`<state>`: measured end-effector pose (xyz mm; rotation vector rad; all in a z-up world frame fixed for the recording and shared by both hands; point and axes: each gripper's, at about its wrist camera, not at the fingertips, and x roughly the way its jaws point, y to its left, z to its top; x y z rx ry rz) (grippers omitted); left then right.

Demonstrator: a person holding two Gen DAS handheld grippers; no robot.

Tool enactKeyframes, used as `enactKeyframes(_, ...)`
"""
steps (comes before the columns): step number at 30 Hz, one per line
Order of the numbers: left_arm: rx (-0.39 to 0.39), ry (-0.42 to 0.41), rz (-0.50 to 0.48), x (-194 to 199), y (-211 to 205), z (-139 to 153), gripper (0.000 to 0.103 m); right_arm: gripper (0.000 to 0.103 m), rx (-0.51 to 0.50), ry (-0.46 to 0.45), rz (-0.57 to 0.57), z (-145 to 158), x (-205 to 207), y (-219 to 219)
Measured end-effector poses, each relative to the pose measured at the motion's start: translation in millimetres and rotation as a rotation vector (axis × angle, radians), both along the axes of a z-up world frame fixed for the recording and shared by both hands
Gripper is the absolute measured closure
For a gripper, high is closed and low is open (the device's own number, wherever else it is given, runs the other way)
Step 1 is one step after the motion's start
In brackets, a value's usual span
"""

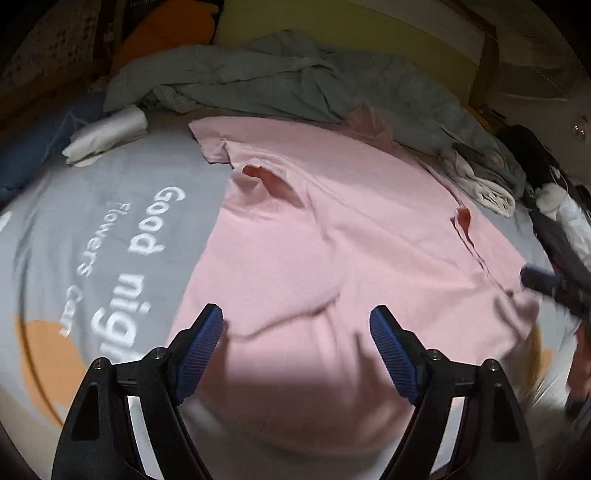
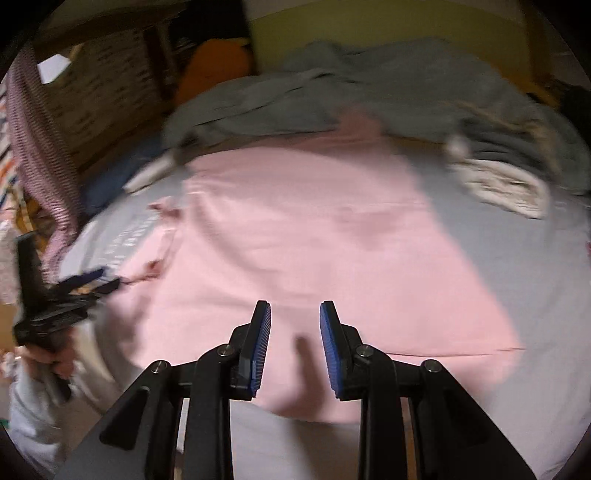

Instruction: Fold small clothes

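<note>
A: Pink shirt [image 1: 332,236] is lying spread out on the grey bedsheet [image 1: 92,221], wrinkled, one sleeve pointing toward the far left corner. A fold is running across it near the left gripper.

B: Same shirt [image 2: 314,240] in the right wrist view, but it's blurring a lot. Lying flat, covering most of the sheet [image 2: 535,277].

A: Left gripper [image 1: 296,328] is hanging over the near part of the shirt, jaws standing wide apart, nothing between the pads. Not touching cloth as far as I'm seeing.

B: Right gripper [image 2: 295,325] is hovering over the near edge of the shirt, jaws partly apart, gap clear, nothing pinched.

A: Right gripper is also showing at the right edge of the left view [image 1: 543,280], just at the shirt's corner. Too blurred to tell contact.

B: And the left gripper is showing at the left in mine [image 2: 92,284], a hand [image 2: 51,358] gripping its handle, fingers pointing at the shirt's edge.

A: Around it: grey blanket [image 1: 258,77] is bunching along the far side of the bed, touching the shirt's far edge. White cloth [image 1: 107,136] is lying folded on the far left, apart from the shirt. Pale clothes [image 1: 480,177] are piling far right.

B: Sheet is reading "Good night" in white print [image 1: 147,236], left of the shirt. Orange pillow [image 1: 166,33] is sitting behind the blanket.
</note>
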<state>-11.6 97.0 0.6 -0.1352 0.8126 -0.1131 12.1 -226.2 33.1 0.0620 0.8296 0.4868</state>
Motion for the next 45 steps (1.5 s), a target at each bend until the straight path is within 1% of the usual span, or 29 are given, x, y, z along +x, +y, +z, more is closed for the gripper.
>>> enactKeyframes(1,0.000,-0.001,-0.001,8.2,-1.5,0.0,0.023,0.075,0.007,0.001,0.014,-0.2,-0.7,13.4)
enactKeyframes(3,0.015,0.007,0.020,21.1,-0.7,-3.6,0.032,0.075,0.006,-0.006,0.025,-1.5,-3.5,32.4)
enactKeyframes(4,0.011,0.017,0.006,26.5,-1.0,-7.5,0.041,0.075,0.005,-0.007,0.028,-2.4,-4.8,37.5)
enactKeyframes(5,0.001,0.031,-0.031,29.5,-2.7,-12.3,0.055,0.075,0.008,-0.003,0.037,-3.8,-5.9,44.3)
enactKeyframes(7,-0.015,0.064,-0.115,31.6,-4.2,-22.2,0.069,0.075,0.009,0.015,0.060,-10.0,-8.1,52.7)
enactKeyframes(9,0.020,0.026,-0.098,25.8,-6.4,-23.4,0.085,0.075,-0.016,0.028,0.071,-17.6,-6.0,58.3)
enactKeyframes(10,0.021,0.014,-0.073,24.8,-3.7,-21.3,0.099,0.075,-0.034,0.032,0.067,-21.6,-4.3,59.6)
enactKeyframes(11,0.002,-0.008,-0.038,24.3,1.9,-16.9,0.099,0.075,-0.043,0.034,0.062,-24.1,-3.6,58.9)
enactKeyframes(12,-0.027,-0.051,-0.001,19.7,9.4,-8.7,0.099,0.075,-0.051,0.040,0.053,-27.2,-1.8,57.6)
enactKeyframes(14,-0.046,-0.134,0.015,8.6,16.4,9.5,0.100,0.075,-0.041,0.056,0.039,-30.7,1.8,51.0)
enactKeyframes(15,-0.064,-0.177,-0.006,-0.7,15.7,20.3,0.100,0.075,-0.033,0.062,0.030,-32.3,3.3,47.0)
enactKeyframes(16,-0.085,-0.195,-0.037,-6.9,12.0,27.2,0.100,0.075,-0.032,0.064,0.025,-32.8,3.4,42.5)
enactKeyframes(17,-0.097,-0.207,-0.091,-14.2,1.4,33.3,0.100,0.075,-0.035,0.066,0.017,-33.6,4.4,38.6)
enactKeyframes(18,-0.086,-0.214,-0.152,-19.9,-14.2,36.2,0.100,0.075,-0.040,0.065,0.005,-34.3,4.8,34.1)
enactKeyframes(20,-0.004,-0.176,-0.288,-30.1,-57.9,28.1,0.099,0.075,-0.043,0.062,-0.015,-33.7,6.4,25.3)
enactKeyframes(21,0.034,-0.135,-0.316,-33.8,-77.2,16.2,0.099,0.075,-0.039,0.057,-0.032,-31.7,8.0,19.1)
enactKeyframes(22,0.032,-0.111,-0.306,-36.0,-85.0,5.8,0.099,0.075,-0.034,0.053,-0.045,-29.3,9.3,14.1)
enactKeyframes(25,-0.038,-0.021,-0.258,-35.6,-92.2,-24.9,0.098,0.075,-0.015,0.033,-0.071,-17.5,15.6,-0.8)
enactKeyframes(27,-0.035,-0.023,-0.235,-39.2,-92.8,-29.6,0.098,0.075,0.008,0.032,-0.044,-9.0,23.1,-2.7)
enactKeyframes(28,-0.024,-0.040,-0.229,-41.6,-93.3,-27.4,0.098,0.075,0.031,0.041,-0.014,-6.3,27.3,-0.8)
enactKeyframes(30,-0.020,-0.087,-0.203,-48.1,-93.3,-21.4,0.099,0.075,0.104,0.087,0.090,-3.4,41.8,12.1)
enactKeyframes(32,-0.043,-0.110,-0.174,-49.8,-85.7,-17.1,0.098,0.076,0.128,0.108,0.167,-3.5,54.2,33.3)
enactKeyframes(35,-0.068,-0.119,-0.154,-55.6,-72.6,-19.8,0.098,0.078,-0.007,0.044,0.281,-4.1,63.1,86.4)
enactKeyframes(36,-0.075,-0.118,-0.145,-56.1,-69.3,-20.6,0.099,0.078,-0.058,0.039,0.366,-7.5,66.5,110.6)
enactKeyframes(37,-0.085,-0.116,-0.139,-56.5,-65.2,-21.0,0.098,0.078,-0.093,0.050,0.422,-11.4,68.7,127.1)
enactKeyframes(39,-0.098,-0.114,-0.134,-56.5,-58.1,-21.1,0.098,0.078,-0.191,0.065,0.486,-21.7,73.0,155.0)
enactKeyframes(41,-0.107,-0.114,-0.136,-57.8,-52.8,-22.8,0.098,0.078,-0.275,0.039,0.485,-28.2,77.5,172.8)
enactKeyframes(42,-0.112,-0.112,-0.140,-57.7,-51.8,-23.2,0.099,0.078,-0.289,0.029,0.476,-28.6,80.3,176.8)
enactKeyframes(45,-0.106,-0.108,-0.145,-54.6,-53.8,-23.0,0.099,0.078,-0.260,-0.002,0.405,-21.8,99.7,181.7)
